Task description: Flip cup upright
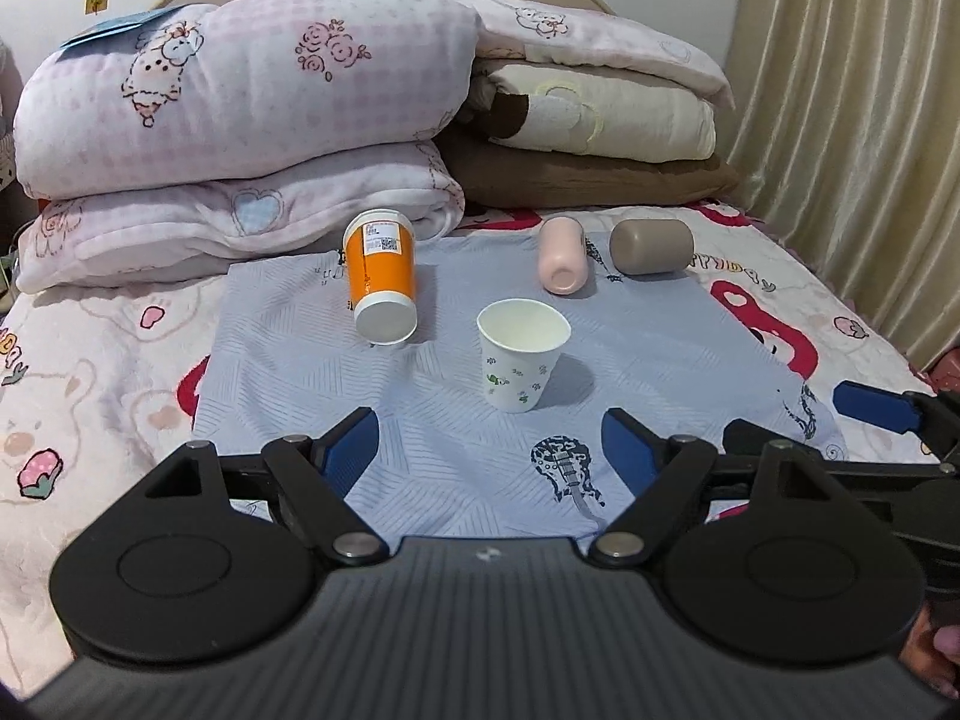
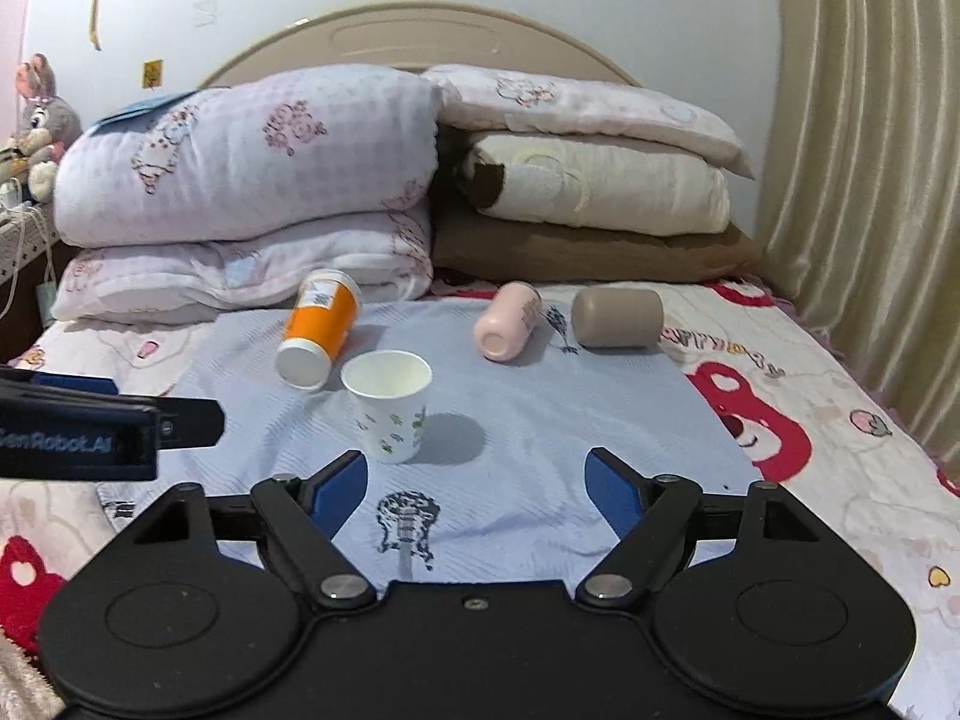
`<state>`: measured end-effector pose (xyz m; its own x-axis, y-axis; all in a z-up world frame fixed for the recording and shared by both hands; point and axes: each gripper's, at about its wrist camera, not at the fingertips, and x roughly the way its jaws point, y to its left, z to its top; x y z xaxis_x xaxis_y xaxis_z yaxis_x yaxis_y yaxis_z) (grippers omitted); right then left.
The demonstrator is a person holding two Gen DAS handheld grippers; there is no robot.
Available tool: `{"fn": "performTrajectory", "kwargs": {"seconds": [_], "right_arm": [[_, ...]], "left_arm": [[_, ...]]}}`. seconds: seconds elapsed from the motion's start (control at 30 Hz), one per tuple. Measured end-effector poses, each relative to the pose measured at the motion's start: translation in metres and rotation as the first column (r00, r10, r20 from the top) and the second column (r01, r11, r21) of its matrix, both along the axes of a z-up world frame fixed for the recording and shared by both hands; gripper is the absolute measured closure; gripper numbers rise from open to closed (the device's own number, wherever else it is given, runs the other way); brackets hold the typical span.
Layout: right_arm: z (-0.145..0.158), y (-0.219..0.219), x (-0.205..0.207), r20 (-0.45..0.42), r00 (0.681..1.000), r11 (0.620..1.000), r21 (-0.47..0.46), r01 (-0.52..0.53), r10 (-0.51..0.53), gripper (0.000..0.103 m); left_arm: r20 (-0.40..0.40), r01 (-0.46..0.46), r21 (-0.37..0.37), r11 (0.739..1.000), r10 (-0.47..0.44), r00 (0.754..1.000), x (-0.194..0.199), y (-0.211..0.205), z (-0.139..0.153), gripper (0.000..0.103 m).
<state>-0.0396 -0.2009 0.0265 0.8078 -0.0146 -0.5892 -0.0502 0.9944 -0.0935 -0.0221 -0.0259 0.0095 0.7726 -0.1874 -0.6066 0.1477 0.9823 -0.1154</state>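
Note:
A white paper cup (image 1: 522,354) with small flower prints stands upright on the blue cloth (image 1: 456,456); it also shows in the right wrist view (image 2: 389,405). An orange cup (image 1: 383,282) (image 2: 318,329), a pink cup (image 1: 562,262) (image 2: 507,329) and a taupe cup (image 1: 651,246) (image 2: 617,318) lie on their sides behind it. My left gripper (image 1: 489,450) is open and empty, just in front of the white cup. My right gripper (image 2: 477,489) is open and empty, to the right of the white cup.
Folded quilts (image 1: 240,138) and pillows (image 1: 600,120) are stacked at the head of the bed. A curtain (image 1: 852,120) hangs on the right. The right gripper's finger (image 1: 876,405) shows at the right edge of the left view; the left gripper's finger (image 2: 108,423) shows at the left of the right view.

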Motion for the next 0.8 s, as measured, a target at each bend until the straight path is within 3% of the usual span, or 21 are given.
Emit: {"fn": "performTrajectory", "kwargs": {"seconds": [0.23, 0.8], "right_arm": [[0.001, -0.006, 0.001, 0.013, 0.996, 0.996, -0.008, 0.09, -0.09, 0.004], [0.0, -0.012, 0.003, -0.014, 0.991, 0.991, 0.002, 0.133, -0.133, 0.003]], "left_arm": [[0.029, -0.021, 0.017, 1.0, 0.02, 0.999, -0.003, -0.001, 0.0, 0.007], [-0.026, -0.05, 0.01, 0.999, 0.051, 0.998, 0.005, 0.004, -0.008, 0.0]]}}
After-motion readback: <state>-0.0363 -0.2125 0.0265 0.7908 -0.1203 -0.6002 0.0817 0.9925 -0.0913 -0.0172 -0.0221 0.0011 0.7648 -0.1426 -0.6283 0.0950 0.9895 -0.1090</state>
